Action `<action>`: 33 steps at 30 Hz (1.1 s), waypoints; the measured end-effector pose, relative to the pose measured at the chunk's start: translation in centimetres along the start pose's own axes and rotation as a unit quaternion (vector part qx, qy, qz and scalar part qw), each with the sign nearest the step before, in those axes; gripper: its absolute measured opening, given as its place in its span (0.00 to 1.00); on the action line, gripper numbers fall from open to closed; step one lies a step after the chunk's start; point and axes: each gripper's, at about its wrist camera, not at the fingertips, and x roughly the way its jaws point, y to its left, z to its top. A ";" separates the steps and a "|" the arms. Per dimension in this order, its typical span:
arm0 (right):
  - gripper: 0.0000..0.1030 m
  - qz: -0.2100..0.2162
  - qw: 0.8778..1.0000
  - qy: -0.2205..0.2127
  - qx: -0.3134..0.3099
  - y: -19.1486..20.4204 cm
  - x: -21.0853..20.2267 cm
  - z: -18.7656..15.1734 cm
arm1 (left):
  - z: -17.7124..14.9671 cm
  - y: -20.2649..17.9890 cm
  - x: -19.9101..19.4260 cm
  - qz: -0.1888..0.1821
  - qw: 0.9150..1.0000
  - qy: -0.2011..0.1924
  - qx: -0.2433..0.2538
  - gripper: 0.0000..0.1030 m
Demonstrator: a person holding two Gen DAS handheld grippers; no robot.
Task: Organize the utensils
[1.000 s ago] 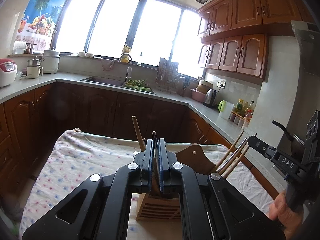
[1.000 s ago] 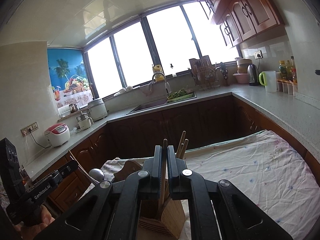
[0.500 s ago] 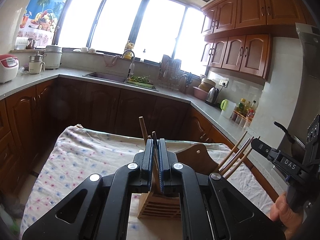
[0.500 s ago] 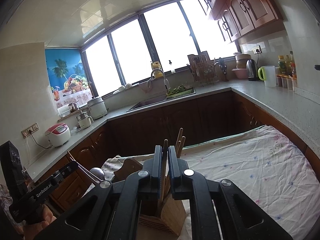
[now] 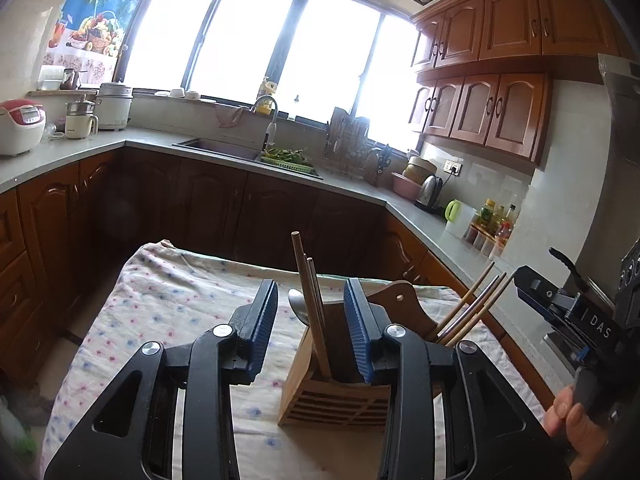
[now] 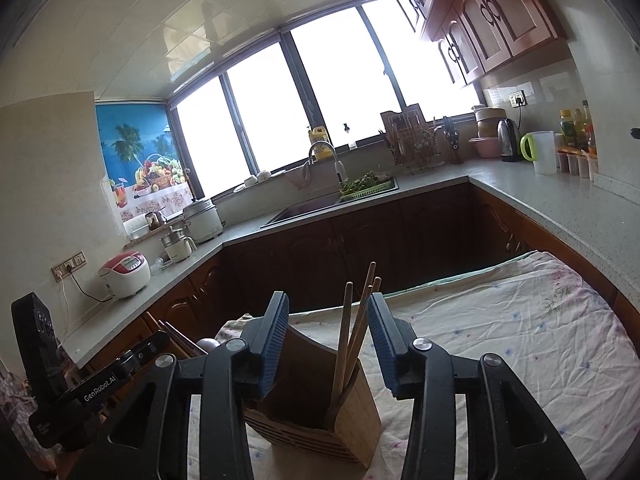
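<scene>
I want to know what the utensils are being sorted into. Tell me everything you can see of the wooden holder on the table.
The wooden holder is a light bamboo-looking box with slatted lower walls and a darker curved back panel. It stands upright on the floral tablecloth. Chopsticks lean in one compartment, more chopsticks and a metal spoon in another. Neither open gripper touches it.

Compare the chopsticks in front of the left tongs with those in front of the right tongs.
The left chopsticks share their slot with a metal spoon; the right chopsticks stand alone. The left bundle leans left in its view, while the right bundle fans out. Both stand in the wooden holder, between tongs that have just been opening, pads clear.
</scene>
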 end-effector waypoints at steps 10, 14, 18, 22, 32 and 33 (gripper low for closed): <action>0.70 0.005 1.000 -0.001 0.001 0.1 -1.0 -0.4 | -0.6 1.1 -1.2 0.029 1.000 0.004 -0.012 0.80; 0.79 0.011 1.000 0.001 -0.004 0.3 -1.5 -0.8 | -1.2 1.7 -2.1 0.041 0.999 0.002 -0.022 0.86; 0.85 0.012 1.000 0.002 -0.007 0.3 -2.3 -1.3 | -1.8 2.2 -3.0 0.043 0.999 0.008 -0.030 0.89; 0.89 0.011 1.000 0.007 -0.004 0.1 -3.3 -2.1 | -2.5 2.4 -4.5 0.045 0.998 0.010 -0.033 0.93; 0.95 0.015 1.000 0.024 -0.004 0.1 -6.8 -4.7 | -4.8 2.8 -7.9 0.055 0.997 0.025 -0.043 0.97; 0.96 0.015 1.000 0.024 -0.002 0.1 -7.2 -5.0 | -5.1 2.8 -8.2 0.057 0.997 0.028 -0.044 0.97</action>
